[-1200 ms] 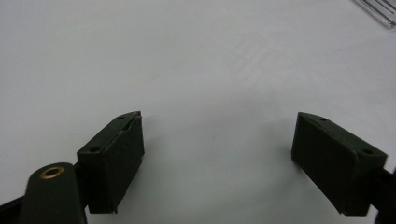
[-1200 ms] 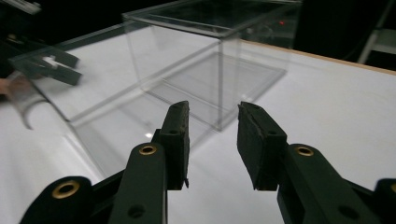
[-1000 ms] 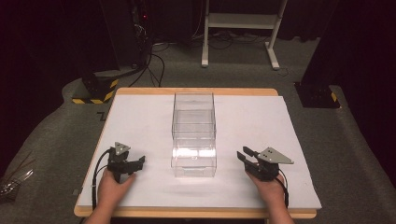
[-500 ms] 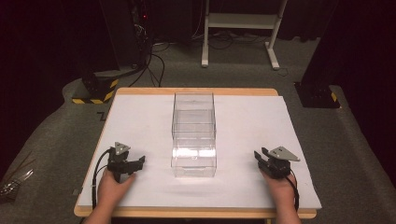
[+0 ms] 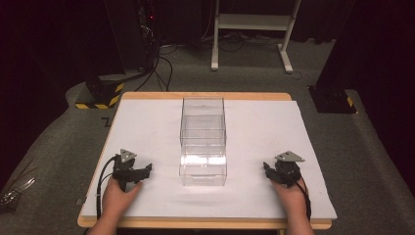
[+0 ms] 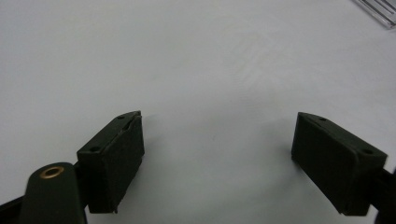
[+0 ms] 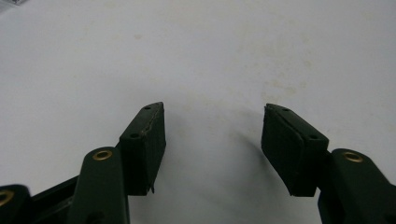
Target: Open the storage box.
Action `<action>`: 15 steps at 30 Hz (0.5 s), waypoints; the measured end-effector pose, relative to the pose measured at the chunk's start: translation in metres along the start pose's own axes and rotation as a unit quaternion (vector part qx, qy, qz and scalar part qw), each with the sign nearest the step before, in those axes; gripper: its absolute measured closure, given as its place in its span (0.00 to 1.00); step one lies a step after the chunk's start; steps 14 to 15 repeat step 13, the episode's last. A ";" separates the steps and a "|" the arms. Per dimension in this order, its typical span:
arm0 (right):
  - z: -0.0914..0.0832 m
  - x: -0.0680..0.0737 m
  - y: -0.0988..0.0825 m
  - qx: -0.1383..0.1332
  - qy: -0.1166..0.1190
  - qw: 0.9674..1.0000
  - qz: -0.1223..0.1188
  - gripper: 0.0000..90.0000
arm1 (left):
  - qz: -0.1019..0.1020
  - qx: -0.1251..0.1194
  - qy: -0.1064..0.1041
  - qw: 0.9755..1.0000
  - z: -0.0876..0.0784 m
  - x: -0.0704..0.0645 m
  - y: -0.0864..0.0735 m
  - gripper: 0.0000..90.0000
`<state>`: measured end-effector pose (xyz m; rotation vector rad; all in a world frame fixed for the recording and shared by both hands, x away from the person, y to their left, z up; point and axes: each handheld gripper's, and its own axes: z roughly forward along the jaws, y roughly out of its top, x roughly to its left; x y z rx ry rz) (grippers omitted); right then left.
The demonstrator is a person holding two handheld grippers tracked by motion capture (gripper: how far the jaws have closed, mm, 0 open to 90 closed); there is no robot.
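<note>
— Clear plastic: what stands at the middle of the white sheet (image 5: 147, 127) covering the wooden tabletop (image 5: 205, 96)?

— One transparent box (image 5: 203, 142), long and open-topped, running from the near half of the sheet toward the far edge. Cross walls seem to split it into compartments; nothing can be made out inside it.

— Where are the two tools relative to that box?

— Both sit level with its near end. The left tool (image 5: 143, 170) is to the box's left, held in the person's left hand (image 5: 119, 196), jaws pointing toward the box. The right tool (image 5: 269, 172) is to the box's right, well apart from it, in the right hand (image 5: 288, 194).

— And their state?

— In the left gripper view, the left tool (image 6: 217, 154) has its jaws spread wide over bare white sheet, gripping nothing; a corner of the clear box (image 6: 380, 11) shows at the upper right. In the right gripper view, the right tool (image 7: 212, 144) also has its jaws parted, somewhat less widely, with only faintly stained white sheet between them.

— Beyond the tabletop?

— Grey carpet (image 5: 58, 142), cables (image 5: 159, 63) and a white stand (image 5: 252, 29) past the box's far end.
</note>
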<state>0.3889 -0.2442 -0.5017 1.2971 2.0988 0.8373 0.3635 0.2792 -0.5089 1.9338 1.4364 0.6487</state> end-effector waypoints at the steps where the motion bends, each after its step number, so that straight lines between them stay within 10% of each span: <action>1: 0.000 0.000 0.000 0.000 0.000 1.000 0.000 0.45 | 0.000 0.000 0.000 1.000 0.000 0.000 0.000 0.19; 15: 0.000 0.000 0.000 -0.001 -0.001 1.000 -0.001 0.45 | -0.001 -0.001 0.000 1.000 0.000 0.000 0.000 0.19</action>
